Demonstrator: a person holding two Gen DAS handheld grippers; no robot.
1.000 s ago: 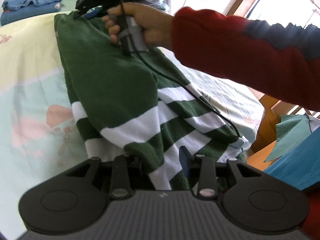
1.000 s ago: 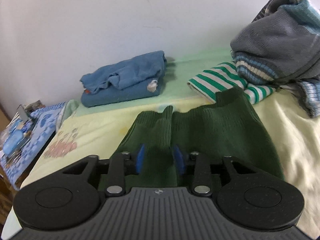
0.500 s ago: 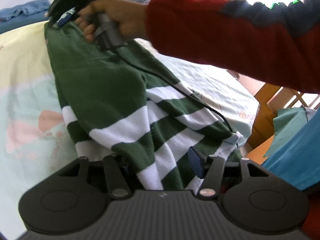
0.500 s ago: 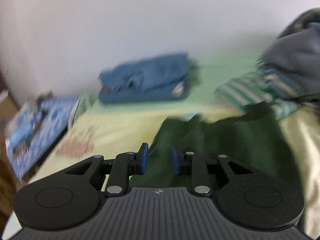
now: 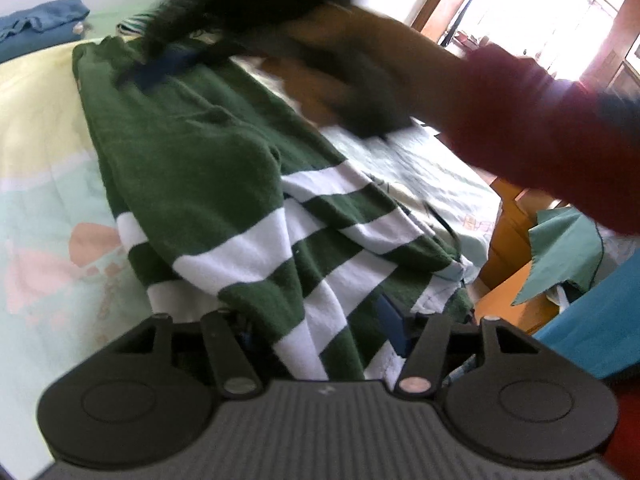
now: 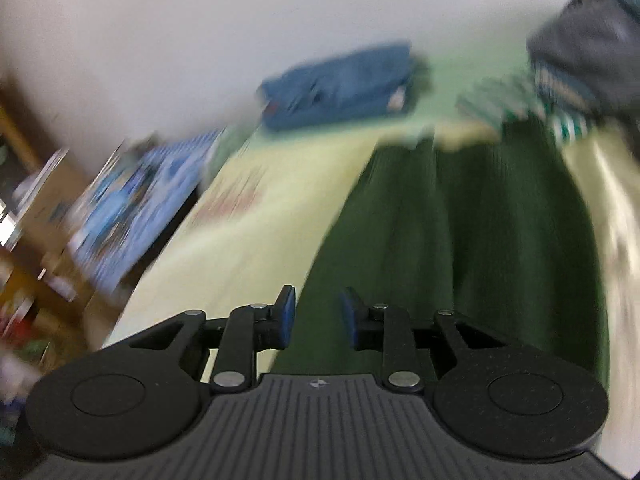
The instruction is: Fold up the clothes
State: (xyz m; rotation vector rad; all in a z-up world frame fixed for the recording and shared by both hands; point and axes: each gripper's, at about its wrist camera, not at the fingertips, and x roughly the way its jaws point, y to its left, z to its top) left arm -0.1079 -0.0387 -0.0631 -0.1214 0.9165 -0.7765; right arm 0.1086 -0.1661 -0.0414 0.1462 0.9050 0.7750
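Left gripper [image 5: 320,332] sits low at the near end of the green-and-white striped sweater [image 5: 208,160], its jaws spread wide with the striped hem bunched loosely between them; I cannot tell whether any cloth is pinched. That sweater lies lengthwise on the bed [image 5: 36,152], plain green toward the far end, stripes near. It looks like a soft, thick knit, light enough to lift by an edge, limp and prone to sag, clingy more than slippery, in no way fragile. The hem corners near and the ribbed edge far look like the best places to take hold.

Further right, the right gripper [image 6: 316,314] hovers over the plain green part with its jaws apart and nothing between them, badly blurred.

As for the bed, the pastel printed sheet looks soft and yielding. A folded blue garment [image 6: 340,84] lies by the far wall, a grey knit pile [image 6: 592,44] to the right, and bright windows [image 5: 552,20] beyond.
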